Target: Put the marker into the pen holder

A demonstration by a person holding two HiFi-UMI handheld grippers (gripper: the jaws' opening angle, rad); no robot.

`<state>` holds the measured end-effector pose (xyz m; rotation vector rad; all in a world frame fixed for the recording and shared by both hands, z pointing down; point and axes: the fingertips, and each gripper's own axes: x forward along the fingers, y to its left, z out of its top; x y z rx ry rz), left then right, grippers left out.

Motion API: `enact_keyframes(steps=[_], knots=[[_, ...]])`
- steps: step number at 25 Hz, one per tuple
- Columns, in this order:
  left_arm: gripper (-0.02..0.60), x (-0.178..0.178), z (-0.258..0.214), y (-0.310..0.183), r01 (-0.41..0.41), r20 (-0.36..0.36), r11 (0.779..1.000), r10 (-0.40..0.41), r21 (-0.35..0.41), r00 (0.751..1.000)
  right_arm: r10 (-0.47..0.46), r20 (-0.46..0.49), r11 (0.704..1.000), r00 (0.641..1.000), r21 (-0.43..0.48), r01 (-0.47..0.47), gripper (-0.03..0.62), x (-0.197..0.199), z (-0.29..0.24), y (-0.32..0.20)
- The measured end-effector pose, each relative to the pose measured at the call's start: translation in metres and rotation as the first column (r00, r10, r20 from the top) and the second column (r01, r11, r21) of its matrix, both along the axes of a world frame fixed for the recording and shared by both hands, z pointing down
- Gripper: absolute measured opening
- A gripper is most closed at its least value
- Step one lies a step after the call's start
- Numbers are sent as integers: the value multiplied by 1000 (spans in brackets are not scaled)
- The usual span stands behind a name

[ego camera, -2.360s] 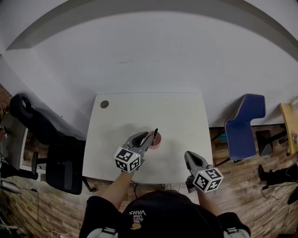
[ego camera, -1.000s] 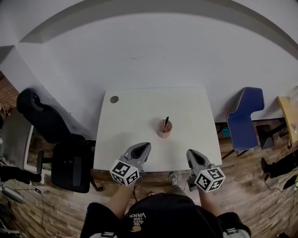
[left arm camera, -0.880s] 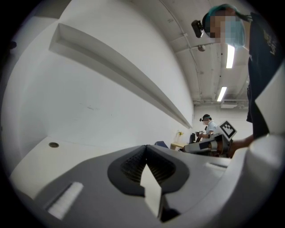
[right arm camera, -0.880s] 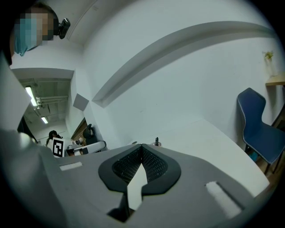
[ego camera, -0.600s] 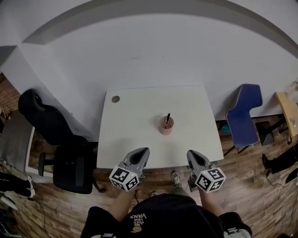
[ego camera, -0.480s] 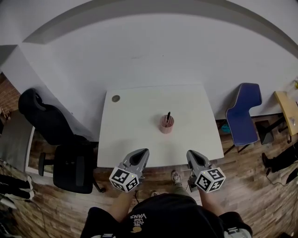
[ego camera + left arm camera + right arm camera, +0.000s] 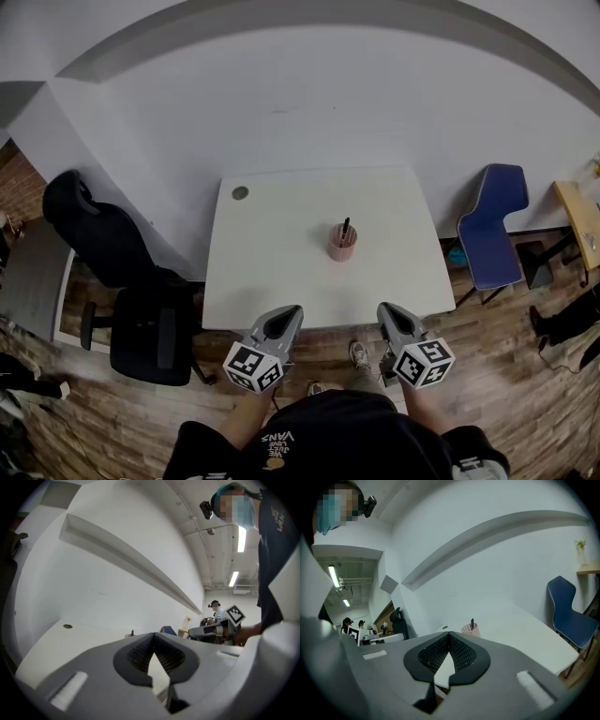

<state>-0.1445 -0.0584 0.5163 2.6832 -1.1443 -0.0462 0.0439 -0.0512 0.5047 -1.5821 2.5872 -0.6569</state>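
Room: a white worktop set against a white wall, on a wood floor; a black office chair to its left, a blue chair to its right
Left tongs: nearest the person, held off the worktop's near edge, above the floor; tips together, nothing between them
Right tongs: level with the left tongs, likewise short of the near edge; tips together, empty
Pen holder: a pink mesh cup, upright, about mid-worktop and a little right of centre; well apart from both tongs
Marker: dark, standing in the pen holder, its top leaning toward the far rim; the task looks done
Far corner: a small round disc at the worktop's far left, well apart from the cup
Step in hand: by my judgement, only a rest clear of the worktop is left; to do it well, hold both tongs steady and off the near edge; a knock to the worktop could tip so light a cup; check the marker by eye, not by touch
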Motion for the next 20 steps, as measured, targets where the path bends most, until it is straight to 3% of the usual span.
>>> enact_keyframes(steps=[20], knots=[[52, -22, 6, 20, 38, -13, 999, -39, -22, 999, 10, -28, 1000, 1000, 11, -9, 2, -14, 0, 4]])
